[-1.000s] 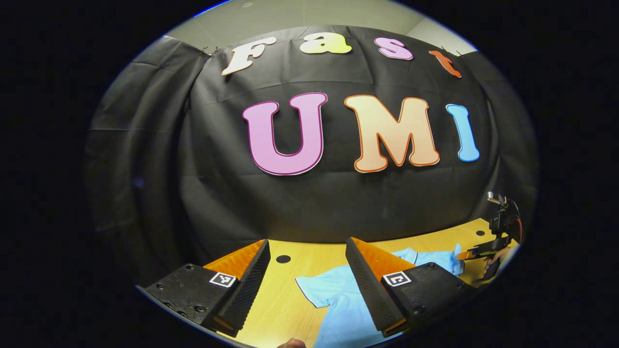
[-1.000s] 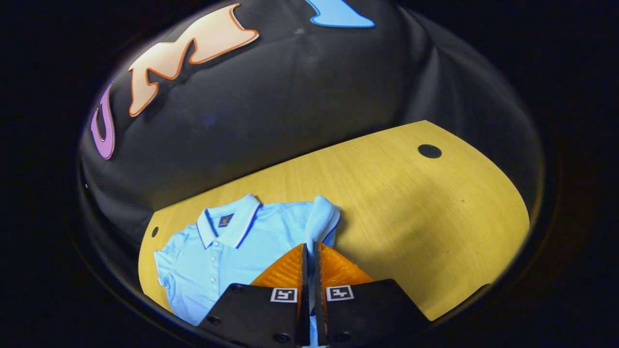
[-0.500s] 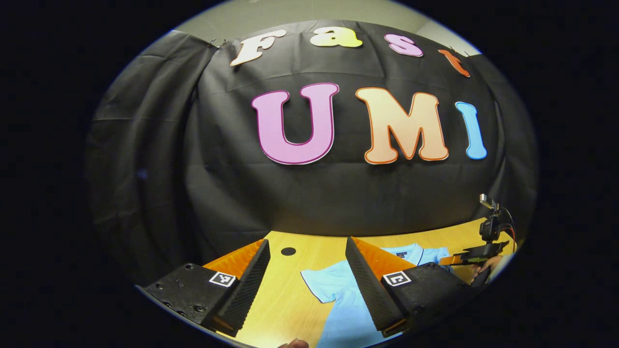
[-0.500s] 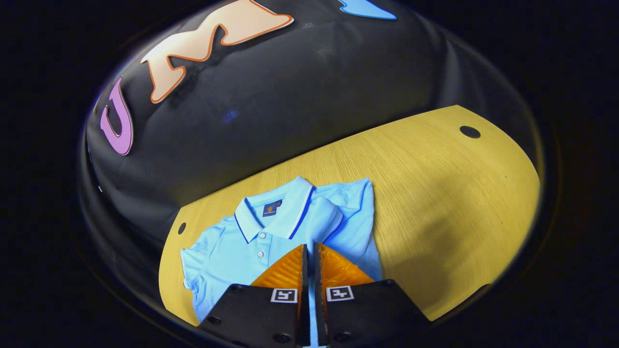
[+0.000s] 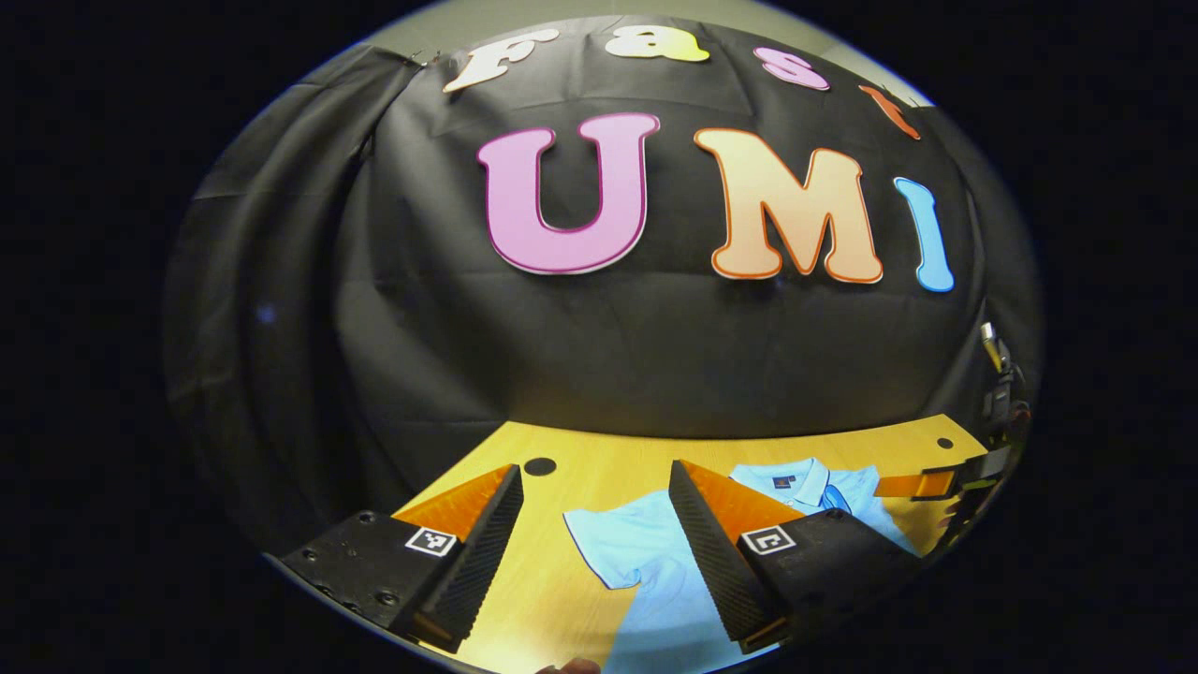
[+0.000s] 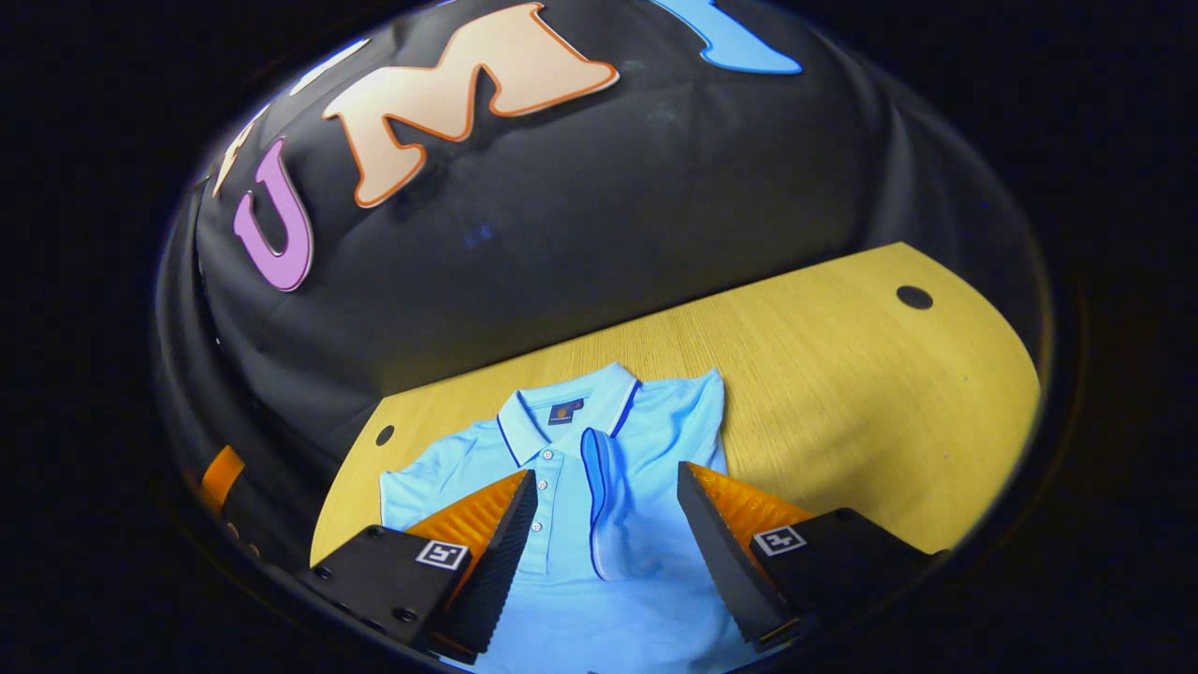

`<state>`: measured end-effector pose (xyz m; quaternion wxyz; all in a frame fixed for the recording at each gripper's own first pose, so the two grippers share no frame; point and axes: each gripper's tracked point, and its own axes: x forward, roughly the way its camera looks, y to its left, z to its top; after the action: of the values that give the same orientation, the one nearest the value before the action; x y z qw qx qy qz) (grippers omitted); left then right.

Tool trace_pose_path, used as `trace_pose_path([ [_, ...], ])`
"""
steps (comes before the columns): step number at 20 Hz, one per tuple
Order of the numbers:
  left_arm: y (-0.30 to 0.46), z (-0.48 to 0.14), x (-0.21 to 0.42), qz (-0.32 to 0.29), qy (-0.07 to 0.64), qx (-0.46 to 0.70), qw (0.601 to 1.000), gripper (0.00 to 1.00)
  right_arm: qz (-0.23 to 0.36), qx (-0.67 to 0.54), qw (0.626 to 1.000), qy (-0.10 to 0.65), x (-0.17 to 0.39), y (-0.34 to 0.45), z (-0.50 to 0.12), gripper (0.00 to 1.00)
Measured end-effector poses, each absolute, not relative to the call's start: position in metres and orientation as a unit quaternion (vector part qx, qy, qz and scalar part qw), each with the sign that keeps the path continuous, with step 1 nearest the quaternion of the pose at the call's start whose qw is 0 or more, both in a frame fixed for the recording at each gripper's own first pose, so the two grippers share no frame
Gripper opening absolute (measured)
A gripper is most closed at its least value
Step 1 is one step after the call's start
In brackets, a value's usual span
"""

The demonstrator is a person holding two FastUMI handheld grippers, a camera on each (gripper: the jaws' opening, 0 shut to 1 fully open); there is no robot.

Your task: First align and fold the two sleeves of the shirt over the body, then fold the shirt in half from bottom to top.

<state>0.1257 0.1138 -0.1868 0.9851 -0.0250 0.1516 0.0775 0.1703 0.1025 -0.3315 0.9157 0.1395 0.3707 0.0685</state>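
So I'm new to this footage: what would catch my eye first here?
The light blue polo shirt lies flat on the yellow wooden table, one sleeve folded over its body. The right gripper hangs open just above that sleeve. The left gripper is open over the other, unfolded sleeve.

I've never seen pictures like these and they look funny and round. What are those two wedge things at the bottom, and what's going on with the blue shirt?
A person holds a grabbing tool in each hand, and a small camera rides on each tool. The wedges are each tool's two fingers. In the left gripper view, the left gripper is open above a wooden table. In the right gripper view, the right gripper is open too, holding nothing. Under it lies a light blue polo shirt, with one sleeve already folded over the body. The other sleeve lies spread out.
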Motion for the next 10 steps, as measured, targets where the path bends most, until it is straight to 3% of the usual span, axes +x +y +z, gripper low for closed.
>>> trace_pose_path([
  [1,0.113,-0.197,0.132,0.078,0.159,-0.028,0.984,0.94,0.070,0.130,0.918,0.368,0.167,0.096,-0.327,0.86],
  [2,0.112,-0.207,0.138,0.077,0.167,-0.030,0.983,0.94,0.070,0.121,0.919,0.368,0.158,0.090,-0.323,0.94],
  [3,0.111,-0.219,0.143,0.076,0.177,-0.030,0.981,0.94,0.070,0.116,0.919,0.369,0.152,0.084,-0.320,0.95],
  [4,0.111,-0.230,0.149,0.075,0.186,-0.029,0.979,0.94,0.069,0.110,0.920,0.371,0.145,0.078,-0.319,0.86],
  [5,0.110,-0.242,0.154,0.073,0.195,-0.031,0.978,0.93,0.065,0.106,0.921,0.370,0.139,0.072,-0.318,0.97],
  [6,0.109,-0.254,0.159,0.071,0.205,-0.036,0.975,0.94,0.058,0.101,0.921,0.372,0.134,0.064,-0.317,0.97],
  [7,0.110,-0.268,0.162,0.077,0.216,-0.041,0.973,0.94,0.054,0.101,0.921,0.373,0.128,0.059,-0.315,0.91],
  [8,0.110,-0.281,0.166,0.079,0.229,-0.051,0.969,0.94,0.050,0.104,0.921,0.373,0.124,0.056,-0.312,0.97],
  [10,0.112,-0.308,0.170,0.088,0.252,-0.055,0.962,0.94,0.044,0.100,0.923,0.369,0.117,0.049,-0.308,0.97],
])
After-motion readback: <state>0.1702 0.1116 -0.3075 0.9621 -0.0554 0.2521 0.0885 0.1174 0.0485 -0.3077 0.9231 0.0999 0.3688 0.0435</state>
